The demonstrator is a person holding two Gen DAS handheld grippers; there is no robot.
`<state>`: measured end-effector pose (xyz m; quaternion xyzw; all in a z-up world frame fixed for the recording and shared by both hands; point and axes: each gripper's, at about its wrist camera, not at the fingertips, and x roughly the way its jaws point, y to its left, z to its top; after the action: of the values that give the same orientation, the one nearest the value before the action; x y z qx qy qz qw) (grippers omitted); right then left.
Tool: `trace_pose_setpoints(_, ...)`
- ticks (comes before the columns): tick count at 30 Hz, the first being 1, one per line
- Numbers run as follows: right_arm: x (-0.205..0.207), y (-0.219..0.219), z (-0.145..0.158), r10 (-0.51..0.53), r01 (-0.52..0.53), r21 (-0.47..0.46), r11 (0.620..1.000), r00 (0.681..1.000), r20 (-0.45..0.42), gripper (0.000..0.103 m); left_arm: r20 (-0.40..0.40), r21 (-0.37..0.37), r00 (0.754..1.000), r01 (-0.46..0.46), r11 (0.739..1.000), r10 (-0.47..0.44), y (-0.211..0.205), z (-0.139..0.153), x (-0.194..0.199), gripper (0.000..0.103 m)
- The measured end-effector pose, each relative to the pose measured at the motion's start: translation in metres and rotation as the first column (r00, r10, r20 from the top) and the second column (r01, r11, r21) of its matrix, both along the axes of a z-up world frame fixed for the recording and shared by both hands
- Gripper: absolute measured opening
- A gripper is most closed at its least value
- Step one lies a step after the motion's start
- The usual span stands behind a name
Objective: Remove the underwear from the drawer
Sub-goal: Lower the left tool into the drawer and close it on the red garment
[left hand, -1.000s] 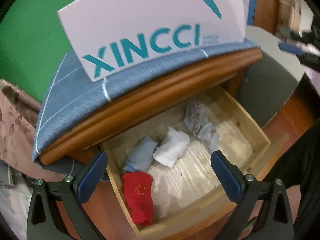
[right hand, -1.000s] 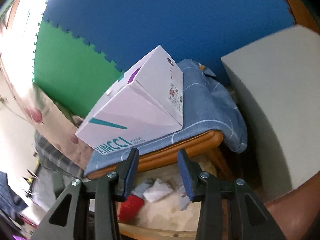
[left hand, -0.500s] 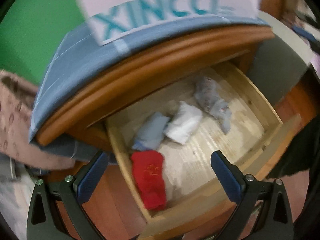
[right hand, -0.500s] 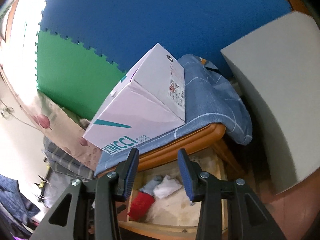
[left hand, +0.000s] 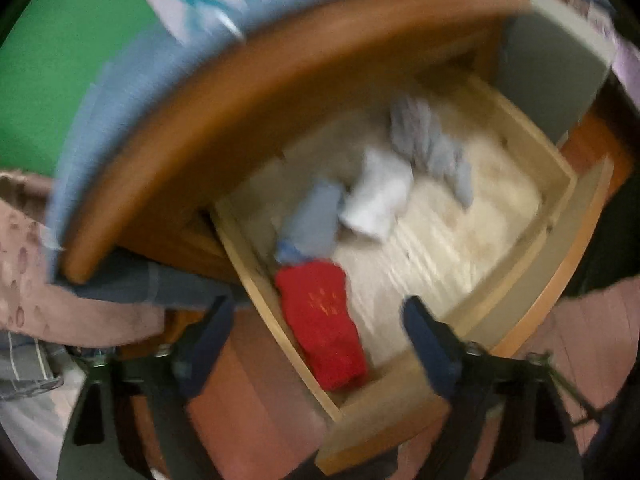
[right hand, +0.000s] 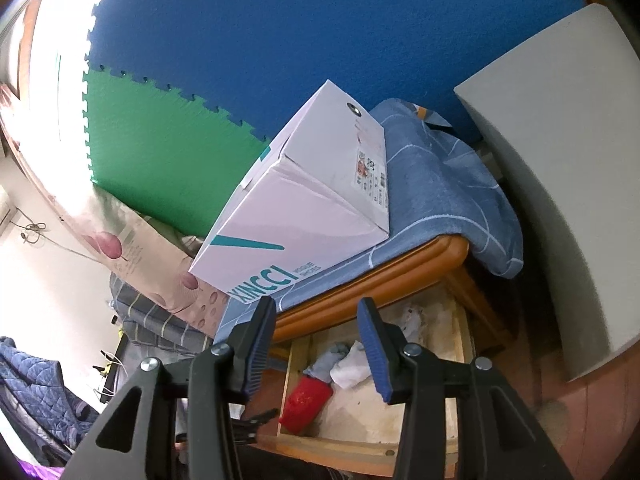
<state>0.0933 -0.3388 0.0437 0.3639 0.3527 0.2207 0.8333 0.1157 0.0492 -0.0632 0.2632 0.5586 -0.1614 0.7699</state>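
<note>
An open wooden drawer (left hand: 516, 248) fills the centre and right of the blurred left wrist view, pulled out from under the rounded orange-brown top of a nightstand (left hand: 248, 112). Inside lie four folded pieces of underwear: a red piece (left hand: 324, 320) at the lower centre against the drawer's left wall, a pale blue piece (left hand: 312, 220) just above it, a white piece (left hand: 380, 196) beside that, and a grey patterned piece (left hand: 428, 144) toward the upper right. The left claw (left hand: 316, 344) sits at the bottom of the frame with its blue pads spread wide, empty, the red piece showing between them.

In the right wrist view, the right claw (right hand: 316, 344) is at lower centre, its fingers moderately apart and empty, framing the drawer beyond. A white shoe box (right hand: 304, 216) printed XINCCI rests on a blue cloth (right hand: 444, 196) draped over the nightstand, in the middle of the frame. Blue and green foam mats (right hand: 280, 32) cover the wall behind.
</note>
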Motion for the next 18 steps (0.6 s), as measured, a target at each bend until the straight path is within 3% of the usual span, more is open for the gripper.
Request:
trace_pose_setpoints(5, 0.000, 0.001, 0.001, 0.003, -0.003, 0.001, 1.000, 1.000, 0.000, 0.043, -0.151, 0.050, 0.985, -0.080, 0.996, 0.086, 0.002, -0.039, 0.018, 0.042)
trace_pose_setpoints(10, 0.001, 0.003, 0.001, 0.012, -0.012, 0.001, 1.000, 1.000, -0.008, 0.043, -0.150, 0.069, 0.984, -0.087, 0.994, 0.096, -0.004, -0.049, 0.022, 0.045)
trace_pose_setpoints(12, 0.001, 0.005, 0.002, 0.021, -0.021, -0.008, 1.000, 1.000, -0.004, 0.043, -0.157, 0.081, 0.982, -0.089, 0.993, 0.101, -0.005, -0.054, 0.023, 0.052)
trace_pose_setpoints(16, 0.002, 0.009, 0.002, 0.034, -0.034, -0.025, 0.999, 0.999, -0.003, 0.043, -0.131, 0.178, 0.986, -0.074, 0.981, 0.098, -0.007, -0.069, 0.025, 0.058)
trace_pose_setpoints(18, 0.002, 0.010, 0.003, 0.038, -0.038, -0.028, 0.999, 0.999, -0.001, 0.043, -0.126, 0.187, 0.988, -0.069, 0.980, 0.094, -0.006, -0.070, 0.026, 0.060)
